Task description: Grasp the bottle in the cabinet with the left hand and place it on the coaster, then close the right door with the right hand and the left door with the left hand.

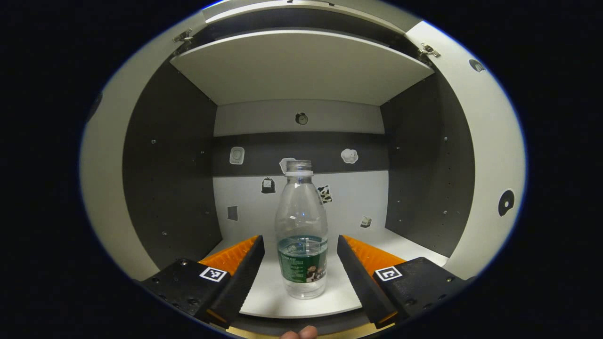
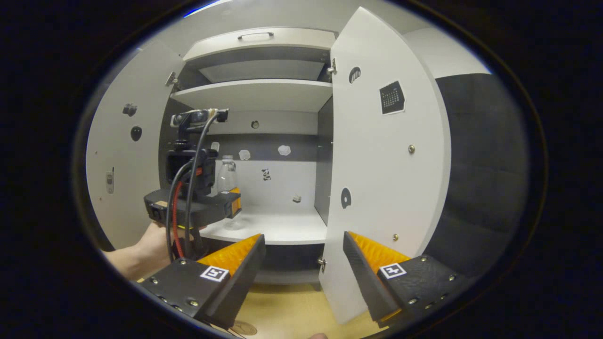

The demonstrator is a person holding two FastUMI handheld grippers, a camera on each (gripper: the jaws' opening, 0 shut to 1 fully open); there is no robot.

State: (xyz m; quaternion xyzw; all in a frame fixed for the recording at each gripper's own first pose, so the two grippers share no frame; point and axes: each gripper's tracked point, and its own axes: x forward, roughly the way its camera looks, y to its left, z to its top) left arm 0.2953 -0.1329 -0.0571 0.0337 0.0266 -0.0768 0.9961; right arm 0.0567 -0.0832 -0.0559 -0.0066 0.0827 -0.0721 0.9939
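A clear plastic bottle (image 1: 301,235) with a green label stands upright on the cabinet's lower shelf (image 1: 268,296). My left gripper (image 1: 300,241) is open, one finger on each side of the bottle with a gap on both sides. In the right gripper view, a hand holds the left gripper (image 2: 233,202) at the shelf front by the bottle (image 2: 227,175). My right gripper (image 2: 304,237) is open and holds nothing, low in front of the cabinet. The right door (image 2: 386,179) and left door (image 2: 122,165) both stand open. A round brown disc (image 2: 242,328), perhaps the coaster, lies on the wooden top.
An upper shelf (image 1: 301,70) spans the cabinet above the bottle. Small stickers dot the back wall (image 1: 348,197). The right door's edge stands just ahead of my right gripper. A drawer with a handle (image 2: 254,35) tops the cabinet. The wooden tabletop (image 2: 287,310) lies below the cabinet.
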